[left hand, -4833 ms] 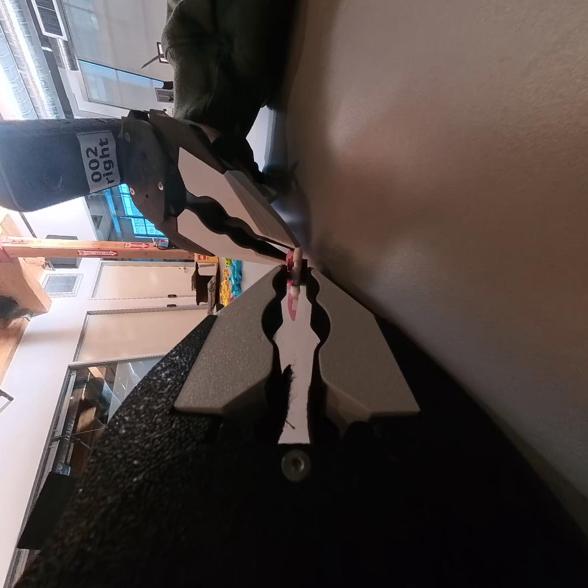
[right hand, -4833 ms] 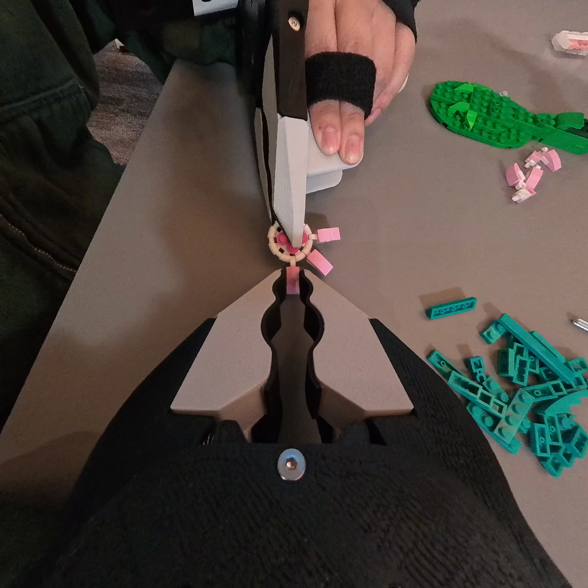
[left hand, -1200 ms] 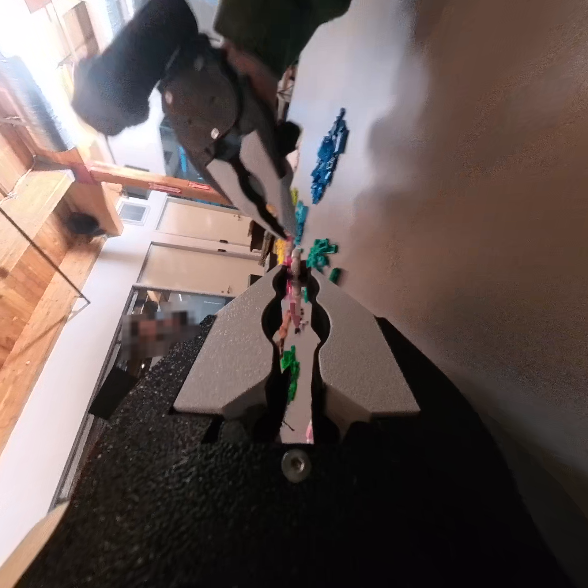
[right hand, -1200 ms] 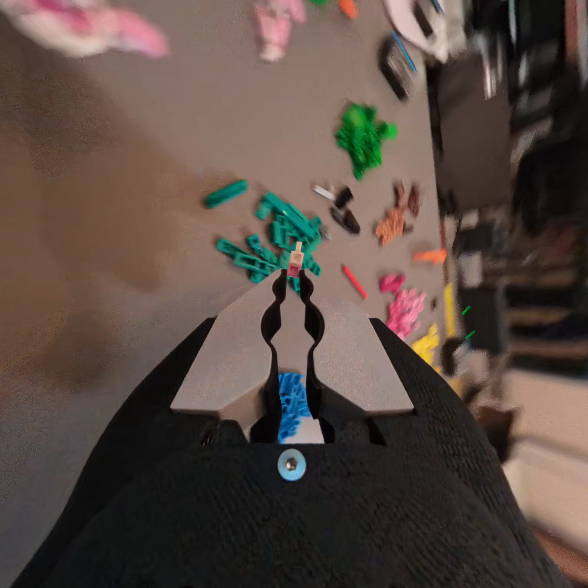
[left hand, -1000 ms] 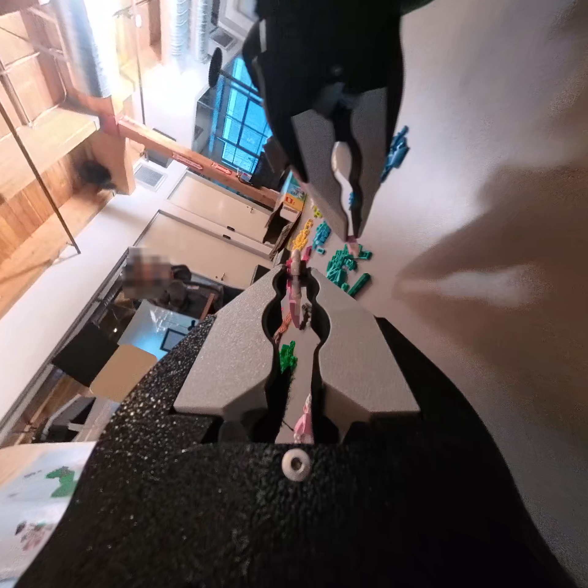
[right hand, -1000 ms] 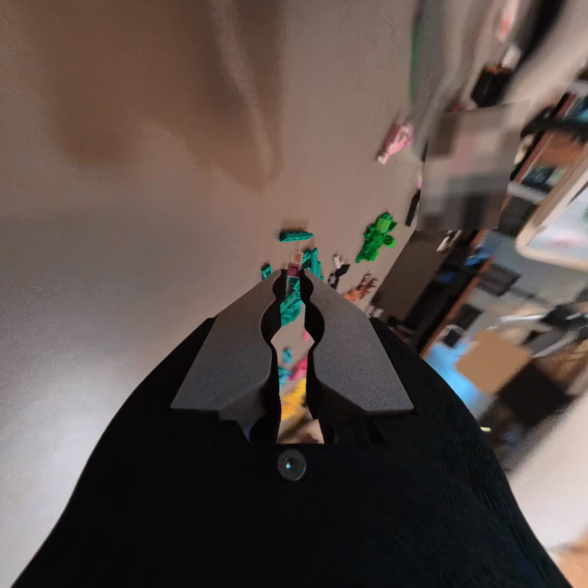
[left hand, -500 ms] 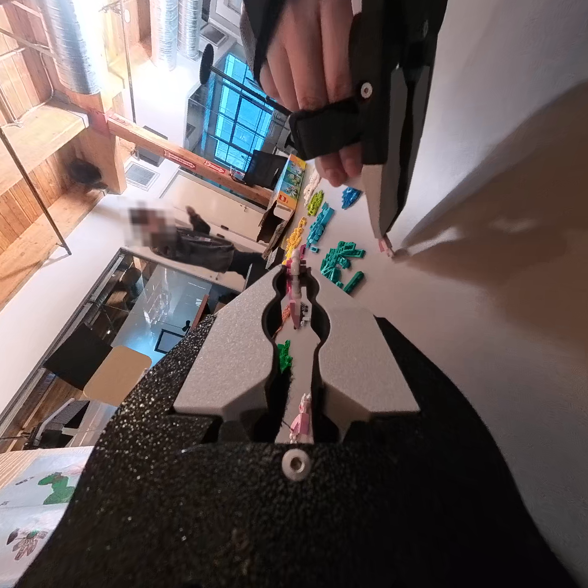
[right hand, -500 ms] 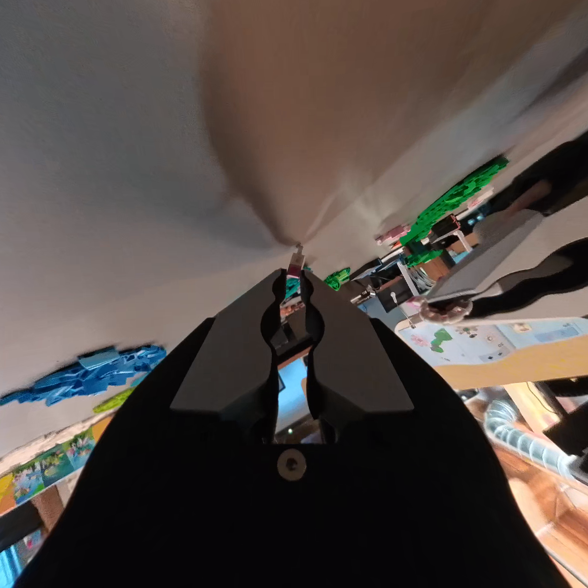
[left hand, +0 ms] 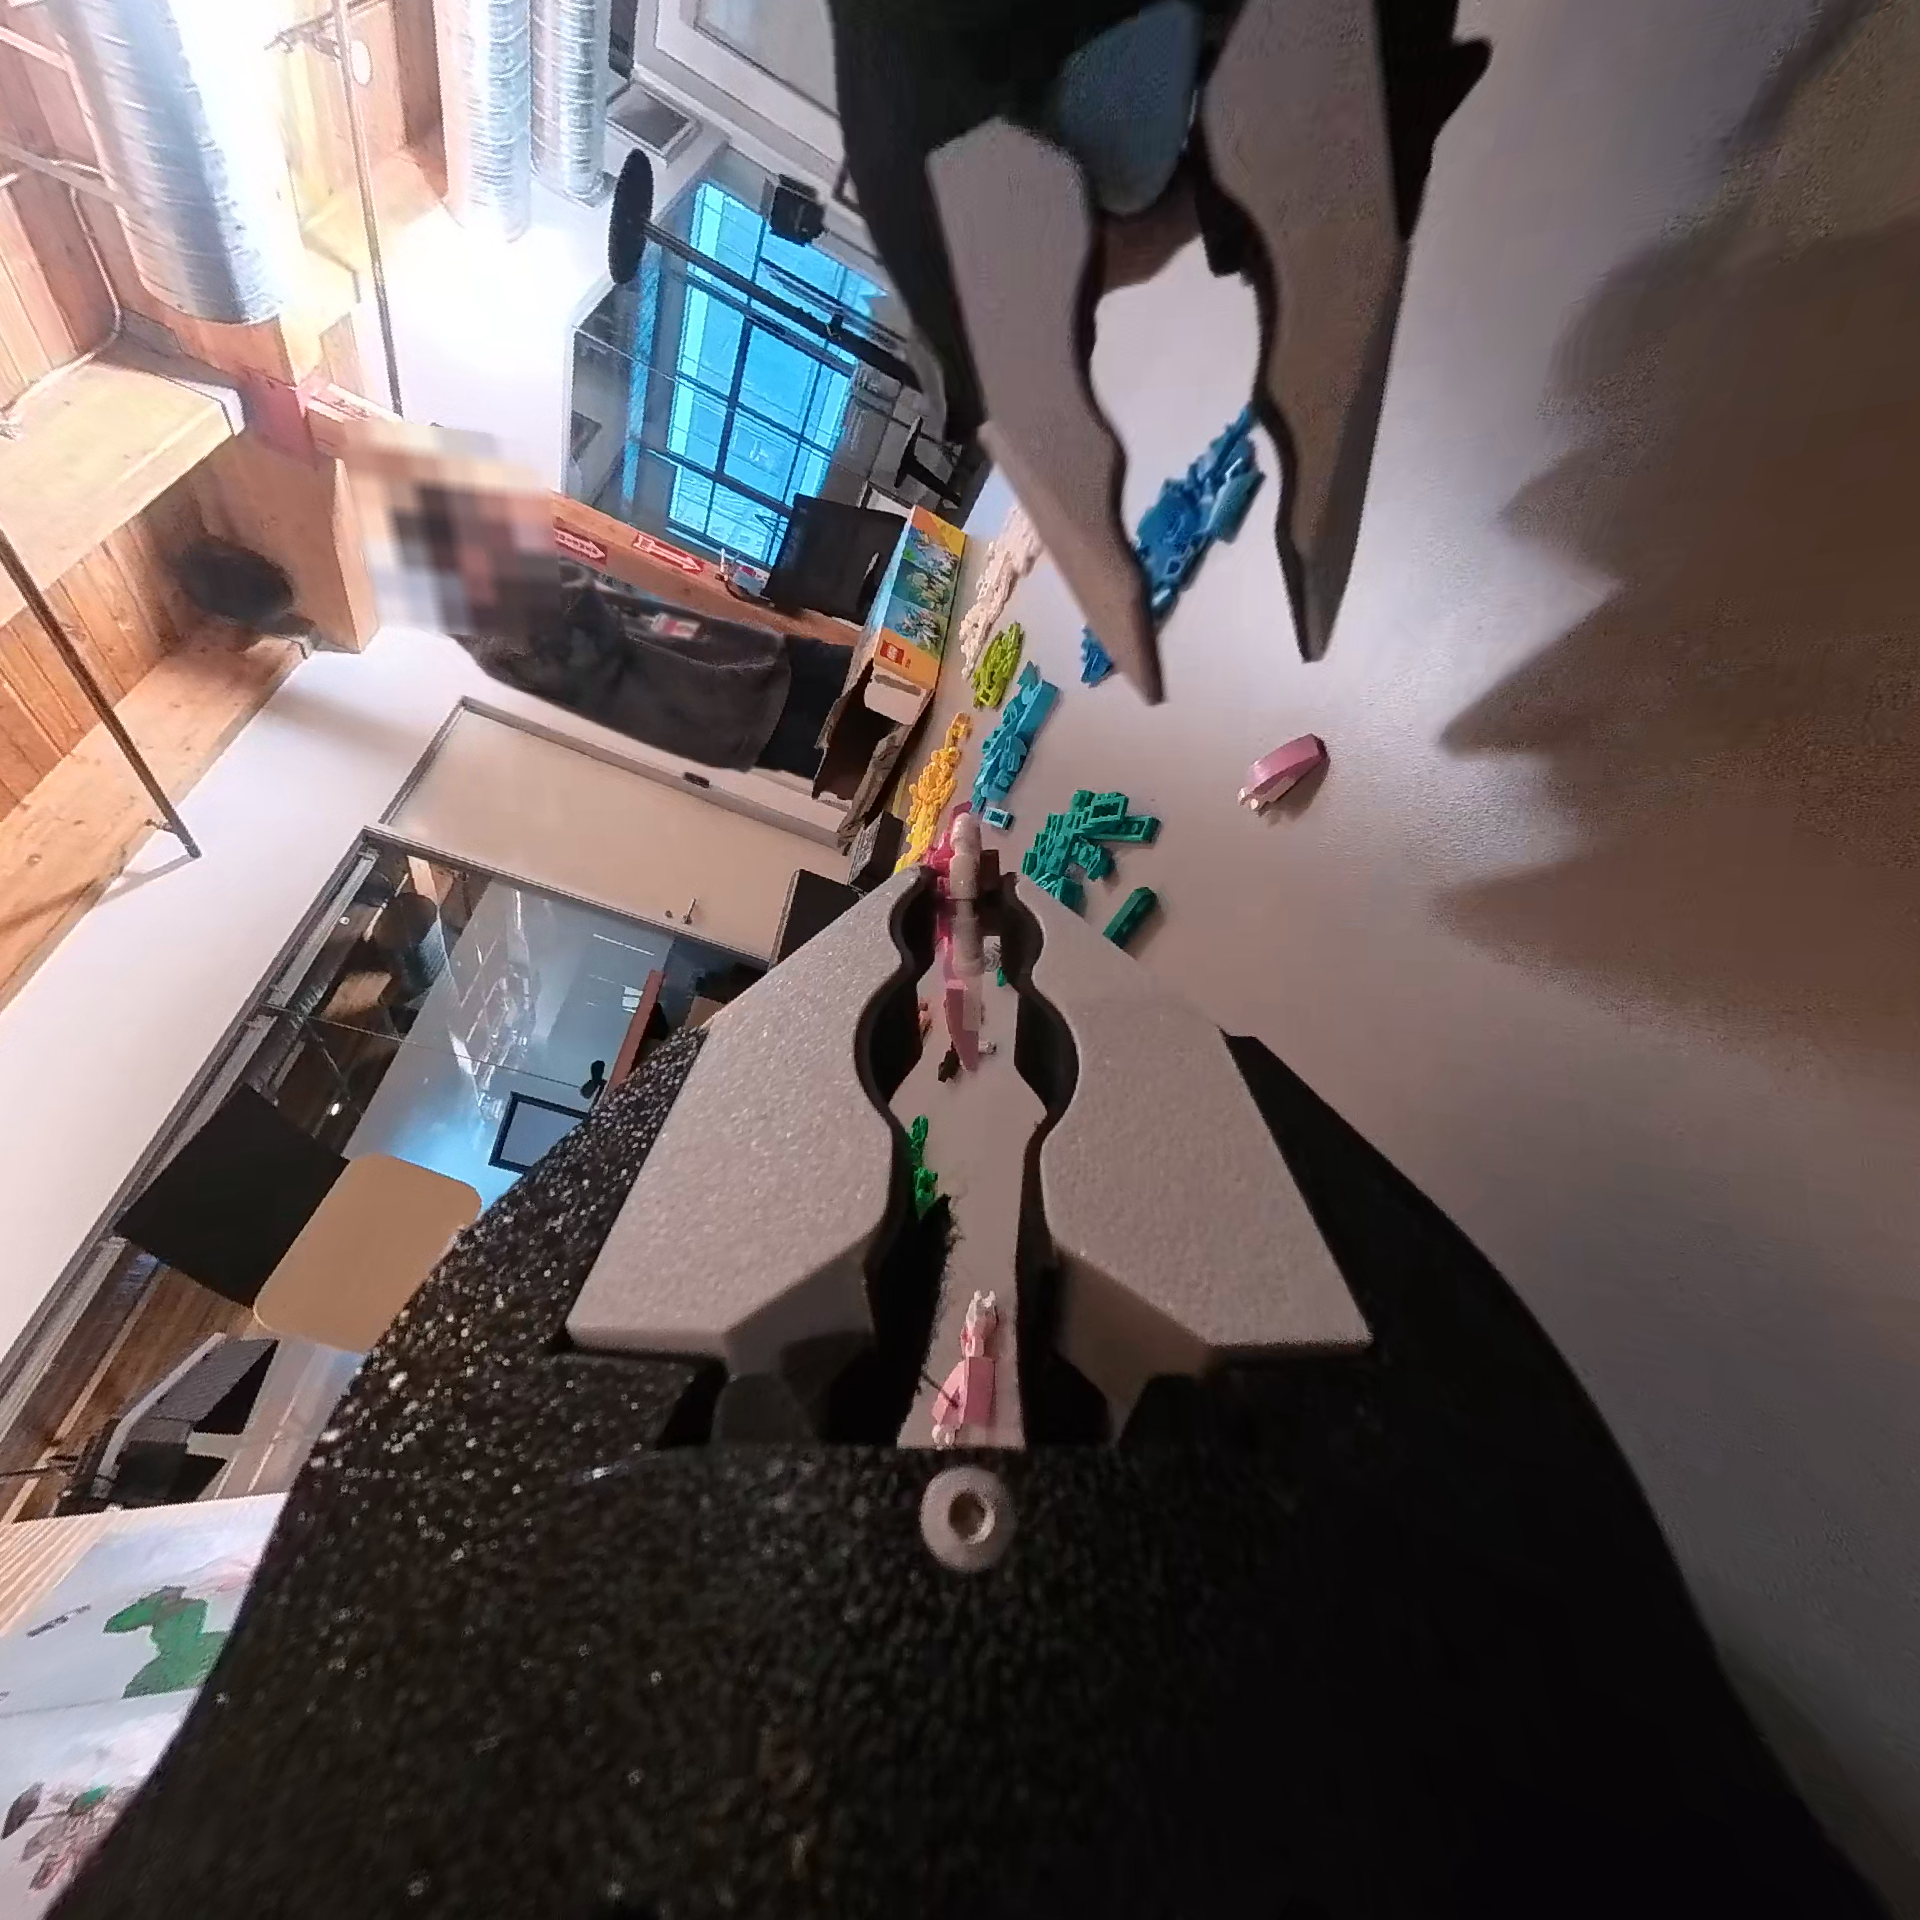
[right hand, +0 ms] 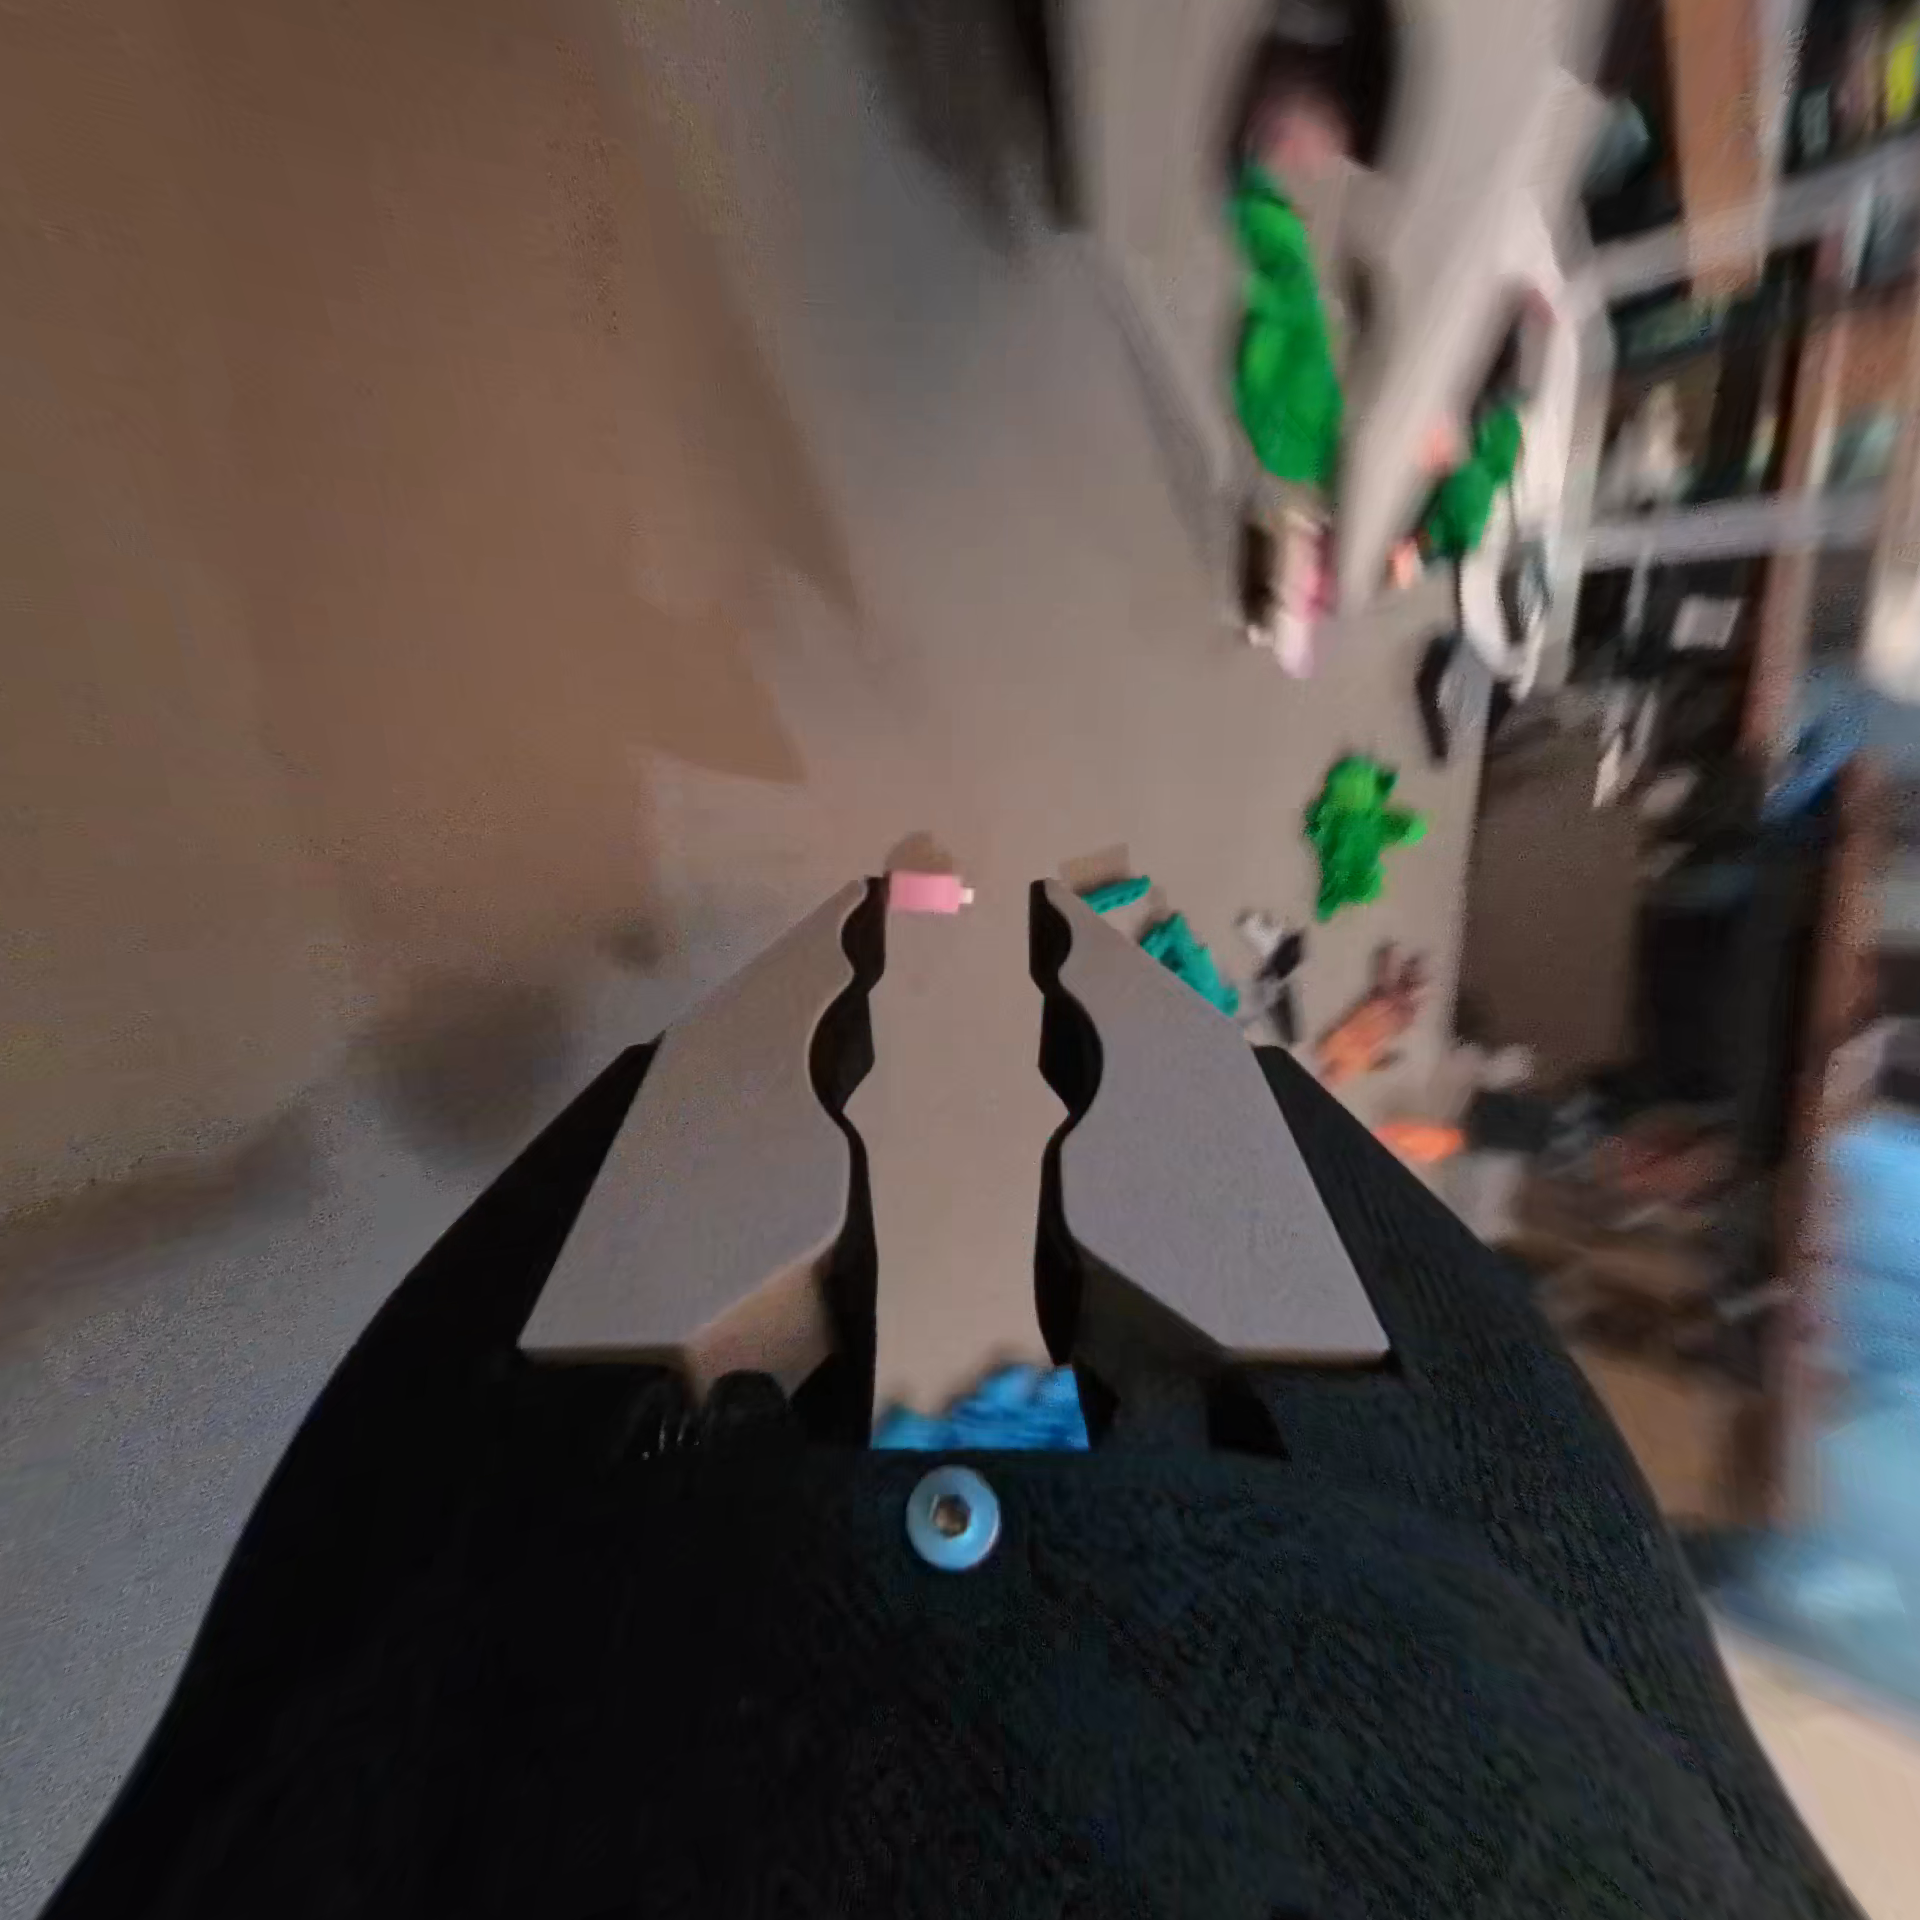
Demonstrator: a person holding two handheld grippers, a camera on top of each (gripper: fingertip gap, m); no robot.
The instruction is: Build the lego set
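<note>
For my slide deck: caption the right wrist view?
Open right gripper approaching a small pink brick lying on the grey table.

Blue-paned window [left hand: 764, 405], black monitor [left hand: 831, 561], tan chair [left hand: 364, 1252].

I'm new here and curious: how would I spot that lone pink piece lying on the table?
Start on the pale grey table, at the heap of teal bricks. Beyond it, alone under the open right gripper, lies the small rounded pink piece: the only loose pink one, in no pile.
</note>
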